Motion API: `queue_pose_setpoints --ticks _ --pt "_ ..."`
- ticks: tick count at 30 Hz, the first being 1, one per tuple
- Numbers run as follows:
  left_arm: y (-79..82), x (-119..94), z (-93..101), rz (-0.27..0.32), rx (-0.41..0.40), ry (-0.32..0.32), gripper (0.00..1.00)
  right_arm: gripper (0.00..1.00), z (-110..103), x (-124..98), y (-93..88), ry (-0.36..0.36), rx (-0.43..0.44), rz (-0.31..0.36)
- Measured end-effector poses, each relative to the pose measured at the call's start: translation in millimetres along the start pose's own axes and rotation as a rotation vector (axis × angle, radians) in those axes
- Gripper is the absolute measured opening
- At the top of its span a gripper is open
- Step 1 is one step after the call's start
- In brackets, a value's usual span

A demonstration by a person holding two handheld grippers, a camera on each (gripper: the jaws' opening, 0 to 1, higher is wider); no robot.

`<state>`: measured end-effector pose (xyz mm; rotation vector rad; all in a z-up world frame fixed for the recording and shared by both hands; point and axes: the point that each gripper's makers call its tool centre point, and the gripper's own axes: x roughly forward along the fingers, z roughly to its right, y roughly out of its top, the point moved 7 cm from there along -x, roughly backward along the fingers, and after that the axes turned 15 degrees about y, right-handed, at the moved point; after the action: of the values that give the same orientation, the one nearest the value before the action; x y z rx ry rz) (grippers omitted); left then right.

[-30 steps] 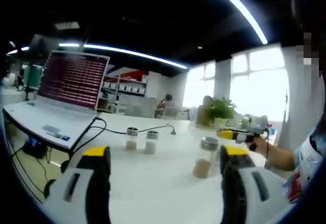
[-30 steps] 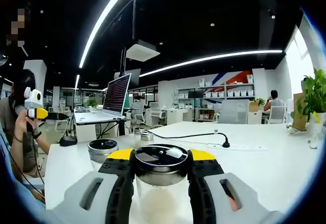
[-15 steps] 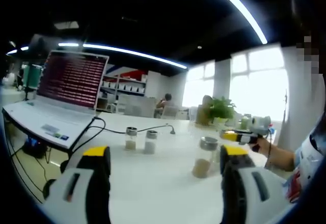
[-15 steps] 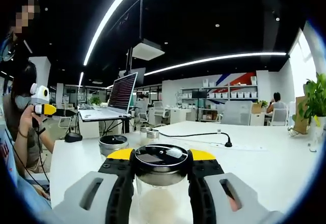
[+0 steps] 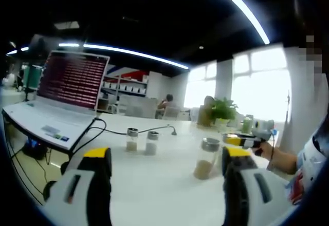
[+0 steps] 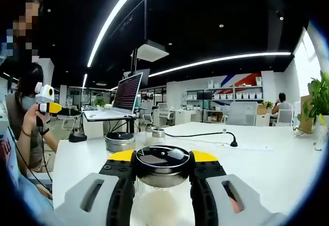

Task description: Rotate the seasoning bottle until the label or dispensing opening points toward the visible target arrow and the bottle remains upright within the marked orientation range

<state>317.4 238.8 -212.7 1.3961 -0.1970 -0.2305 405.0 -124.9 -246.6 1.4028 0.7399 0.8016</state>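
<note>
Right gripper [image 6: 161,170] clamped on the seasoning bottle [image 6: 160,182], upright on the white worktop [image 6: 267,169]. Left gripper [image 5: 167,167] spread wide, holding nothing. Grasp done; no target arrow visible, so the rotation looks unfinished, can't confirm.

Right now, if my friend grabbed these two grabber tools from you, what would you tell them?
Right gripper: shut on the clear glass seasoning bottle with a dark round lid, upright over the white table.
Left gripper: open, holding nothing, above the table.
Another glass bottle with a metal lid stands ahead of it; two small shakers stand near the open laptop.
No target arrow can be seen, so the bottle's alignment cannot be judged. Left: turn it to the arrow, keeping it upright.
</note>
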Motion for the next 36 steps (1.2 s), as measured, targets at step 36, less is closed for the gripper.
queue_pose_setpoints --ticks 36 --pt "-2.4 4.6 9.2 0.008 -0.017 -0.039 0.93 0.4 -1.3 4.7 -8.0 -0.006 0.0 -0.01"
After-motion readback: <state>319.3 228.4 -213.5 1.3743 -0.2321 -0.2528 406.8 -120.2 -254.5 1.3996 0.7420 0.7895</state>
